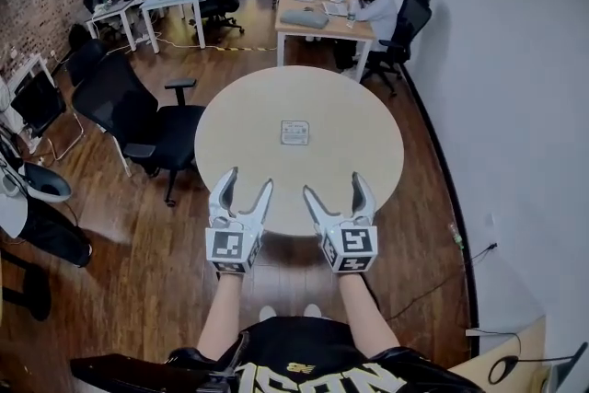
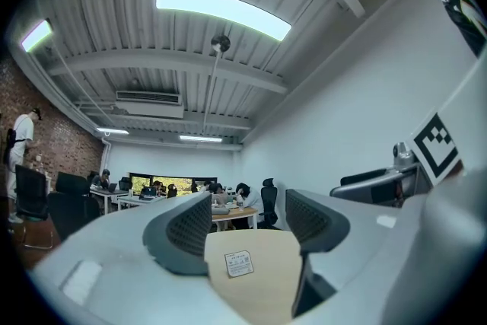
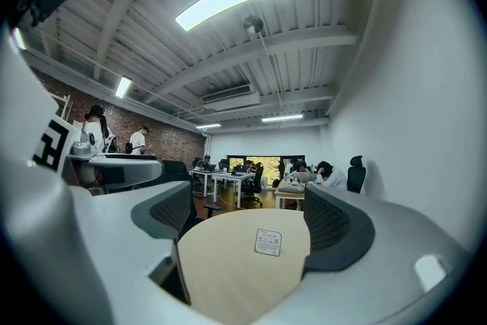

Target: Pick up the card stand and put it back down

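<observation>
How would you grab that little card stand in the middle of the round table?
Probably by its side edges, coming level from the near side: the card stand stands upright facing the open right gripper, so its jaws could straddle the thin panel's width.

A round, pale wood surface [image 1: 248, 147] stands on a brown plank floor [image 1: 166, 271], and the only thing on it is a small white card stand [image 1: 294, 132] near its middle, well apart from every edge.
</observation>
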{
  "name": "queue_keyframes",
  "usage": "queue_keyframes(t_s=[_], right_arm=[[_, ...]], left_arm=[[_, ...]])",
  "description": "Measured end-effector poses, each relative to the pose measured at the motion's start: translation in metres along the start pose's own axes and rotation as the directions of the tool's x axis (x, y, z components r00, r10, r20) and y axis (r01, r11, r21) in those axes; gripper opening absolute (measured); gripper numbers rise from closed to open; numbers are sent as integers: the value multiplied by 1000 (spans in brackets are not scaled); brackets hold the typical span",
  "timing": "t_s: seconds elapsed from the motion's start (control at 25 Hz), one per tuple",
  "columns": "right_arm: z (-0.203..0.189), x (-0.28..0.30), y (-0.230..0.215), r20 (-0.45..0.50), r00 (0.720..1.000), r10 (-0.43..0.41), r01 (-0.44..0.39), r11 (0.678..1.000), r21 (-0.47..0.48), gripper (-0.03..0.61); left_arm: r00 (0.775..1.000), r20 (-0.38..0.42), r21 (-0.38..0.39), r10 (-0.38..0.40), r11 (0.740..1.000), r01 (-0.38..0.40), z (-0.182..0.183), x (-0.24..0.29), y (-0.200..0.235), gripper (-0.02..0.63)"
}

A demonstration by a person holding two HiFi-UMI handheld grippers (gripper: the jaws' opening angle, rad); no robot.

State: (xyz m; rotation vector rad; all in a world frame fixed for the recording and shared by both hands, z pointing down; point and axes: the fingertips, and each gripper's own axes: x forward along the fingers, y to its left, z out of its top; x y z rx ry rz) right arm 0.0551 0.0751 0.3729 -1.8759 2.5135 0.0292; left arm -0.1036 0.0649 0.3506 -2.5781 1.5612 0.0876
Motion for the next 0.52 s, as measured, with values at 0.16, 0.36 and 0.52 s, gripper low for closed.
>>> queue_keyframes(t_s=[0.16,0.36,0.52], right_arm=[[-10,-6,-21,-20,1000,-16,17,999,40,465],[-17,-8,-32,-25,1000,-10,12,998,54,463],[-17,-6,-42,-14,1000,-9,10,999,45,463]], left_arm=[[1000,-6,-14,-23,1000,23,-3,6,-20,305],[999,-35,2,-36,999,36,-13,10,-33,299],[999,-17,-3,-33,999,33,-4,18,-38,288]])
